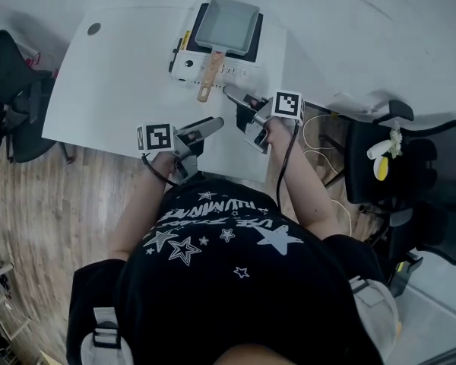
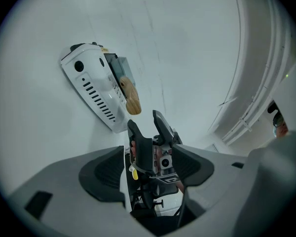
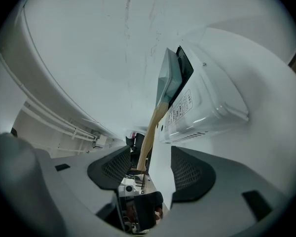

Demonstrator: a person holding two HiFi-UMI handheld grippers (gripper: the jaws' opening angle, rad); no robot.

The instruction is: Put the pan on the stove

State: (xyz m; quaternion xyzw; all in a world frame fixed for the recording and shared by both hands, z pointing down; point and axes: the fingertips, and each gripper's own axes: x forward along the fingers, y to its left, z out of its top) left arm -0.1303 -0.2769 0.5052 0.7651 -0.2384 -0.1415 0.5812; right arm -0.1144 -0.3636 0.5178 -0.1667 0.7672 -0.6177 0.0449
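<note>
While the pan [image 1: 228, 25] sits on the stove [image 1: 184, 63], we judge it rigid, light and slick-sided; its wooden handle [image 1: 210, 73] is our hold. Left tongs [image 1: 215, 122] and right tongs [image 1: 232, 93] gape empty.

Grey pan [image 1: 228, 23] (tan wooden handle [image 1: 210, 71]) at twelve o'clock; white stove [image 1: 186, 63], black top; white table [image 1: 114, 90]; black shirt [image 1: 235, 280], white stars.

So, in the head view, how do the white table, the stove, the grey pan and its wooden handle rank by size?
Largest to smallest:
1. white table
2. white-and-black portable stove
3. grey rectangular metal pan
4. wooden handle
The pan covers most of the stove, so those two look close.
</note>
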